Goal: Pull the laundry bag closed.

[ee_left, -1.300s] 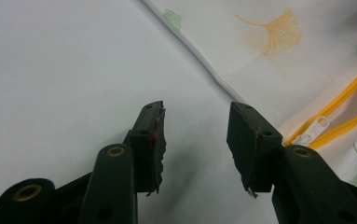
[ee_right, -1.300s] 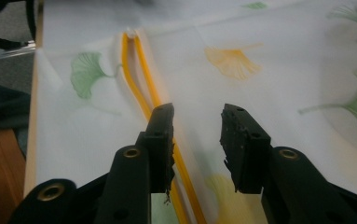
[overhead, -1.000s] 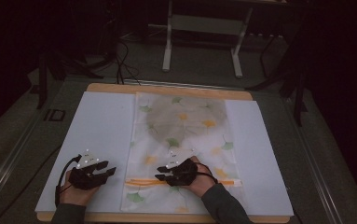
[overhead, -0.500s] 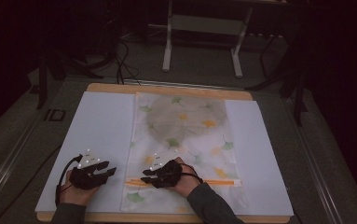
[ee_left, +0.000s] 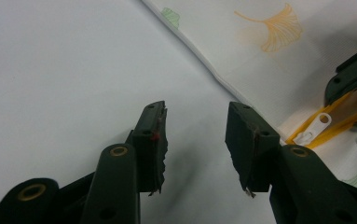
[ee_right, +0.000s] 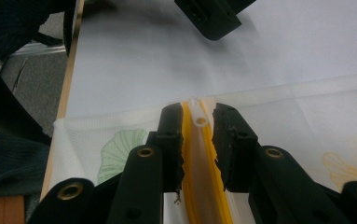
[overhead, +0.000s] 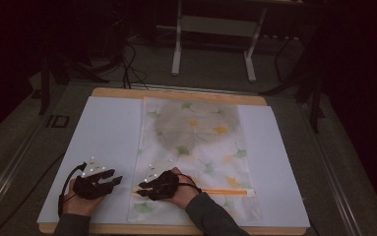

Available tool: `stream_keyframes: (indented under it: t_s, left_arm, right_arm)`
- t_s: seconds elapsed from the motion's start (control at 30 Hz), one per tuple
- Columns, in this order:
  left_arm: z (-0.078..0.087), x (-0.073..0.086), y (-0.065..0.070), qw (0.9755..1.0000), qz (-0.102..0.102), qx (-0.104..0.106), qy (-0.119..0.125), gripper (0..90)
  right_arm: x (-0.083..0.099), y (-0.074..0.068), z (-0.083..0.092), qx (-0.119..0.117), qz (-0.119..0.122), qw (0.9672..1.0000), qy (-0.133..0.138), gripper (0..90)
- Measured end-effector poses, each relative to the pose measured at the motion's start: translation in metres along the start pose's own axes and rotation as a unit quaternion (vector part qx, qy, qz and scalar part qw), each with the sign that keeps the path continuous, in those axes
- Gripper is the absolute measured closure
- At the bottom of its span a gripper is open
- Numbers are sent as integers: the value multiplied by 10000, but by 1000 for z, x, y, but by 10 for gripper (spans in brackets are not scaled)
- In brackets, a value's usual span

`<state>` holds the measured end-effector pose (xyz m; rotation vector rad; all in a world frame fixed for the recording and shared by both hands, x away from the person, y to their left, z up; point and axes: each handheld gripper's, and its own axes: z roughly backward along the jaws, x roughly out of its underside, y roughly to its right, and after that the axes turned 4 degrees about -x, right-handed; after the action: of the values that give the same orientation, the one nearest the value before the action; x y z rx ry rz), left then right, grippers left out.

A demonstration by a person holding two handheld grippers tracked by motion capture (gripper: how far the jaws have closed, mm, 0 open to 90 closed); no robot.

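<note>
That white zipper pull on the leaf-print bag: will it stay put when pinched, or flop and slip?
The zipper pull is a thin flat tab lying loose on the orange zipper, so it will probably flop. It looks smooth, so it may slip. The bag lies limp on the white sheet; pulling will likely drag the fabric, and the right tool only straddles the pull.

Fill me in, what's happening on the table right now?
A person works a two-jaw gripper in each hand over a leaf-print mesh bag lying flat on a white sheet. The right gripper straddles the bag's orange zipper, its jaws either side of the white zipper pull near the zipper's left end and not visibly pressing on it. The left gripper hangs open above the bare sheet just beside the bag's edge, holding nothing.
</note>
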<state>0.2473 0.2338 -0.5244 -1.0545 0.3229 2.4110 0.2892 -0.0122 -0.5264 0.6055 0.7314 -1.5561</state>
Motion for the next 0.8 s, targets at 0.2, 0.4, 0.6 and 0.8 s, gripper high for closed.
stream_keyframes:
  t_s: [0.2, 0.4, 0.6, 0.8]
  left_arm:
    - [0, 0, 0, 10000, -1, 1, -2, 580]
    - [0, 0, 0, 10000, 1, 1, -1, 579]
    - [0, 0, 0, 10000, -14, 7, -2, 581]
    - [0, 1, 2, 10000, -14, 29, -20, 582]
  right_arm:
    - [-1, 2, -7, -26, -38, 10000, -4, 742]
    - [-3, 2, -14, -105, -40, 9999, -8, 771]
    - [-3, 2, -17, -88, -53, 9999, -36, 791]
    - [-2, 2, -19, -30, -41, 10000, -67, 831]
